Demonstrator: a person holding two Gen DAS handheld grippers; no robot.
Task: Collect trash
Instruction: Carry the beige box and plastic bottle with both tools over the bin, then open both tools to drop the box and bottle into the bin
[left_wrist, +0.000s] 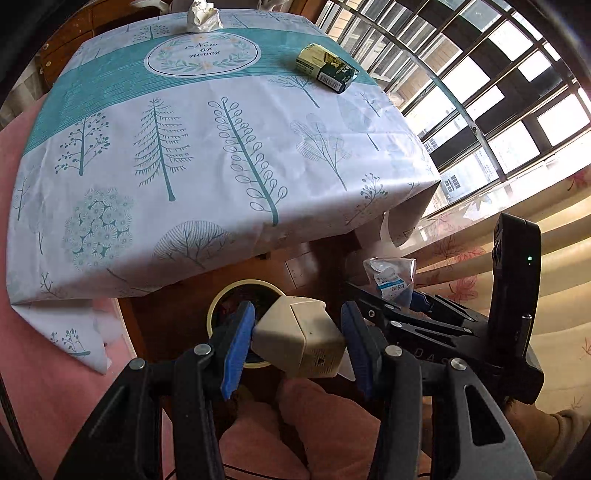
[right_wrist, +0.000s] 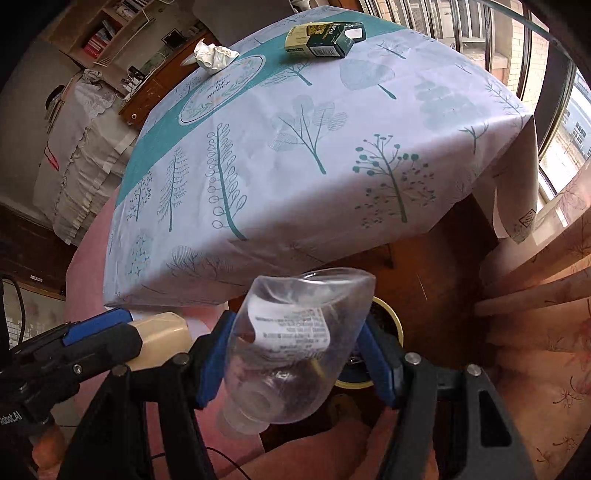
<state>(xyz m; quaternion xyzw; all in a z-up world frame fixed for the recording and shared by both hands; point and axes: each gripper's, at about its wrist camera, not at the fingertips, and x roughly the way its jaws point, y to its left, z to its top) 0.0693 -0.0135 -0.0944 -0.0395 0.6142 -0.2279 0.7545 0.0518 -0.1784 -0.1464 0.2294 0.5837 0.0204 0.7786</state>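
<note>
Currently, my left gripper (left_wrist: 298, 338) has its blue pads (left_wrist: 236, 350) clamped on a beige carton (left_wrist: 301, 338), which sits squarely between the jaws. The carton hangs directly above a yellow-rimmed bin (left_wrist: 221, 299) standing on the wooden floor (left_wrist: 177, 325) just off the near edge of the table.

To the right, my right gripper (right_wrist: 291, 356) is closed on a clear plastic bottle (right_wrist: 291, 343). The bottle is tilted, base up and neck toward the camera, with a white printed label (right_wrist: 291, 326) facing the lens. The same bin (right_wrist: 391, 317) lies behind and below the bottle, partly hidden by it. In the left wrist view this gripper appears just beside the left one, the bottle (left_wrist: 391, 275) showing at its tip.

On the tablecloth (left_wrist: 207, 155), printed with teal trees, two items remain: a crumpled white paper ball (left_wrist: 203, 16) at the far edge and, right of it, a green and cream box (left_wrist: 327, 70) lying flat, well apart from both grippers. Barred windows (left_wrist: 498, 85) stand at far right.
</note>
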